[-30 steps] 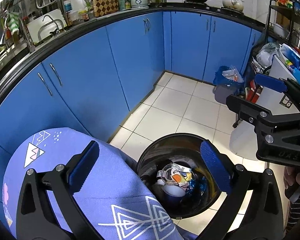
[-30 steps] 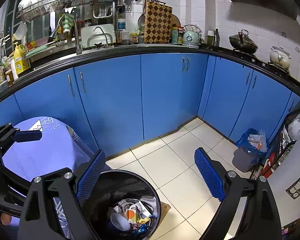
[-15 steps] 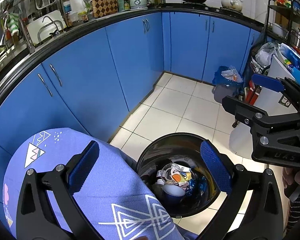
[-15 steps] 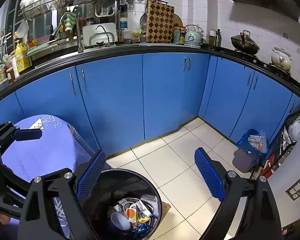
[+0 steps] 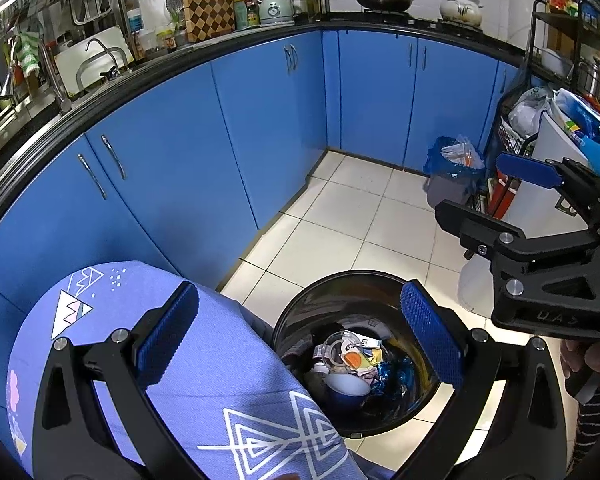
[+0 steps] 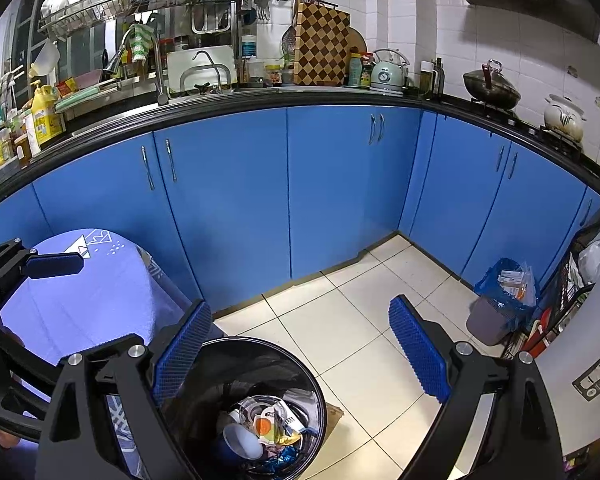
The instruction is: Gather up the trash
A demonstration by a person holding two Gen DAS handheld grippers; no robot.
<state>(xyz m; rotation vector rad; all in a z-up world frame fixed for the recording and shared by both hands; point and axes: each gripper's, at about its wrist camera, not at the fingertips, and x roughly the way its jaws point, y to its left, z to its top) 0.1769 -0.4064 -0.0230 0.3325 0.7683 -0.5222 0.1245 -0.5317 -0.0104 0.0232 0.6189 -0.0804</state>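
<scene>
A black round trash bin (image 5: 292, 320) stands on the tiled floor, beside a table with a blue patterned cloth (image 5: 228, 380). It holds trash (image 5: 352, 364): a clear lid, wrappers, a white cup. My left gripper (image 5: 298, 340) is open and empty, above the table edge and the bin. My right gripper (image 6: 300, 352) is open and empty, above the bin (image 6: 300, 364) and its trash (image 6: 266, 428). The right gripper also shows at the right of the left wrist view (image 5: 548, 240); the left gripper shows at the left of the right wrist view (image 6: 20, 272).
Blue kitchen cabinets (image 6: 340, 184) under a black counter curve around the back. A small grey bin with a blue bag (image 5: 450, 176) stands in the corner by a black rack (image 5: 516, 136) and a white appliance (image 5: 556, 184). White floor tiles (image 5: 340, 216) lie between.
The right gripper has drifted slightly left and up in the left wrist view. The bin and its trash have not moved.
</scene>
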